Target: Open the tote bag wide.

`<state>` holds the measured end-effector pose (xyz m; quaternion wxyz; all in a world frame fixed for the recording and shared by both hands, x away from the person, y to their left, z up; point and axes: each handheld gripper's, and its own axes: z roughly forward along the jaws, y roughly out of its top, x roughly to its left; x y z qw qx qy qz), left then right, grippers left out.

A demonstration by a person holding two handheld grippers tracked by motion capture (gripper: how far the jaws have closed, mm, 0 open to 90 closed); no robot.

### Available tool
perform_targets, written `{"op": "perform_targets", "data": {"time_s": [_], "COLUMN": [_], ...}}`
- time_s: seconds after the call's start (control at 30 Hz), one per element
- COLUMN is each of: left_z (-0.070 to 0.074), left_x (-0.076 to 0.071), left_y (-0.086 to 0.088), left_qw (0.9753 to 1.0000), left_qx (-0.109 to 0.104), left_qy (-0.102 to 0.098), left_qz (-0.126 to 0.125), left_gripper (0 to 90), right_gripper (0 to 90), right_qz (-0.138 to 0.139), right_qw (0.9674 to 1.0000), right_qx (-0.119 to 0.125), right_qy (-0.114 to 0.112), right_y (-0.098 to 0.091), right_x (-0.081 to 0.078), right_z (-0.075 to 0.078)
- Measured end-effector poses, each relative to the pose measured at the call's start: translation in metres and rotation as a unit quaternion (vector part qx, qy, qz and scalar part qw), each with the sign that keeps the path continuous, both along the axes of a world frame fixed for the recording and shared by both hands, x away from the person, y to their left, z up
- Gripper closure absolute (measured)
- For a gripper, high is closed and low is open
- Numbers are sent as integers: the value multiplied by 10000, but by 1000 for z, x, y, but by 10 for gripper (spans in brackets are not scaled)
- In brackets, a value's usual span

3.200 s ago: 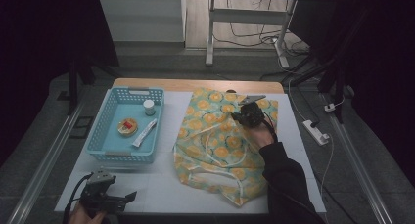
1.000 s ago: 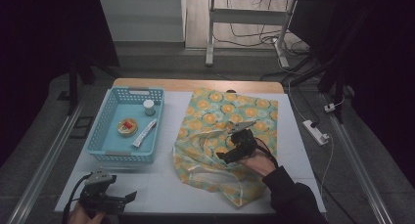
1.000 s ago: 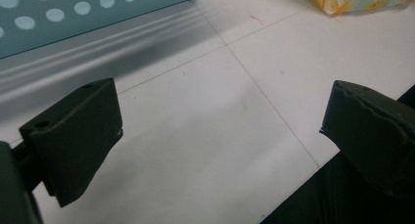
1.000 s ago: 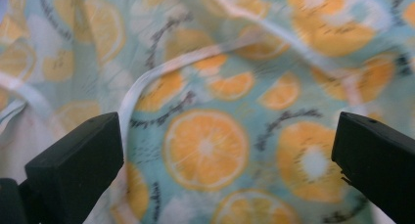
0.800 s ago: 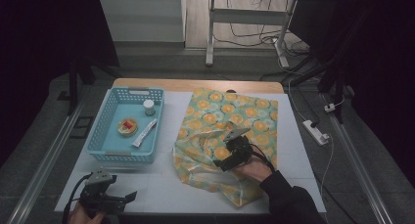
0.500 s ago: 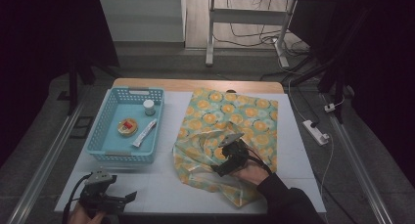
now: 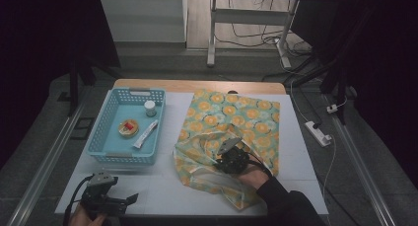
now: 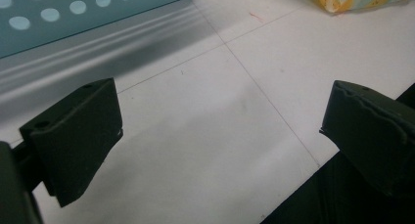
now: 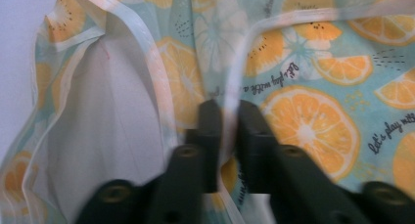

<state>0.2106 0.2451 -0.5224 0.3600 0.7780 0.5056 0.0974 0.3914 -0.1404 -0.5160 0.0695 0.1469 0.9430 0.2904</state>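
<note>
The right hand [image 7: 252,176] reaches in from the near edge, its dark sleeve angled toward the table's middle, and carries the right gripper [image 7: 231,158] over the near part of the tote bag [image 7: 236,122]. In the right gripper view the two black jaws stand nearly together, pinched on the bag's pale handle strap [image 9: 234,87], which runs up between them and curves off to the right. The bag is thin, glossy sheet printed with orange slices on a blue-green ground and edged in cream binding. It lies flat on the right half of the table [image 7: 172,186]. Its mouth [image 9: 98,136] gapes at the near-left side, showing a plain white lining.

The left hand [image 7: 81,217] sits at the near-left corner, holding the left gripper [image 7: 129,200] low over the table. Its jaws are spread wide with only bare white surface between them. The surface is matte, crossed by faint seam lines.

A light-blue perforated plastic basket [image 7: 106,154] stands at the left, beside the bag and apart from it. It contains a small white-capped jar [image 7: 150,108], a round tin [image 7: 128,128] and a slim white tube [image 7: 146,134].
</note>
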Motion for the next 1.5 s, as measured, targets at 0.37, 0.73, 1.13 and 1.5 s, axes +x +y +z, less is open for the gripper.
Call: {"op": "perform_targets", "data": {"time_s": [0.37, 0.73, 1.13, 1.5], "left_z": [0, 0, -1, -1], "left_x": [0, 1, 2, 2], "left_y": [0, 0, 0, 1], "left_qw": [10000, 10000, 10000, 9999], "left_qx": [4, -1, -24, -36], "left_qy": [11, 43, 70, 96], "left_qz": [-5, 9, 22, 51], "left_gripper": [17, 17, 17, 16], "right_gripper": [898, 900, 900, 900], "right_qz": [-344, -572, -625, -684], "right_qw": [9984, 9951, 9916, 9885], "right_qx": [416, 799, 1130, 1345], "right_qy": [192, 88, 27, 44], "right_y": [-9, -17, -17, -11], "right_x": [11, 23, 31, 36], "right_z": [14, 33, 55, 73]}}
